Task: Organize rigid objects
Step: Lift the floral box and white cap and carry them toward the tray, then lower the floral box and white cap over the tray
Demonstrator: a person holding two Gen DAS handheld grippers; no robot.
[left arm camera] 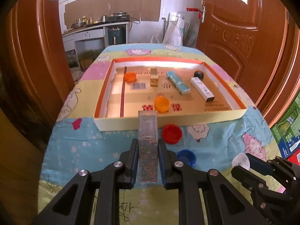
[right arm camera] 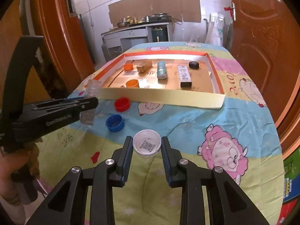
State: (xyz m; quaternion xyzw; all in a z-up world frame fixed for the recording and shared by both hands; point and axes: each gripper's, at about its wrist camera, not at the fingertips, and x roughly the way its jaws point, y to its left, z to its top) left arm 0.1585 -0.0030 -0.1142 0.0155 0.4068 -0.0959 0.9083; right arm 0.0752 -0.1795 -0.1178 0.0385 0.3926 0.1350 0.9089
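Note:
My left gripper (left arm camera: 148, 144) is shut on a clear box of coloured beads (left arm camera: 147, 131) and holds it above the cloth, just short of the tray's near wall; the gripper also shows in the right wrist view (right arm camera: 90, 101). My right gripper (right arm camera: 147, 140) is shut on a white bottle cap (right arm camera: 147, 143), seen in the left wrist view (left arm camera: 241, 161) too. A red cap (left arm camera: 172, 133) and a blue cap (left arm camera: 186, 157) lie on the cloth before the tray. The shallow cardboard tray (left arm camera: 168, 121) holds two orange caps (left arm camera: 162, 104), a gold box, a teal box, a white box and a black cap.
The table carries a cartoon-print cloth (right arm camera: 225, 150). Brown wooden doors stand on both sides (left arm camera: 234, 28). A kitchen counter (left arm camera: 93, 28) lies beyond the table. Green and blue cartons (left arm camera: 288, 129) sit off the table's right edge.

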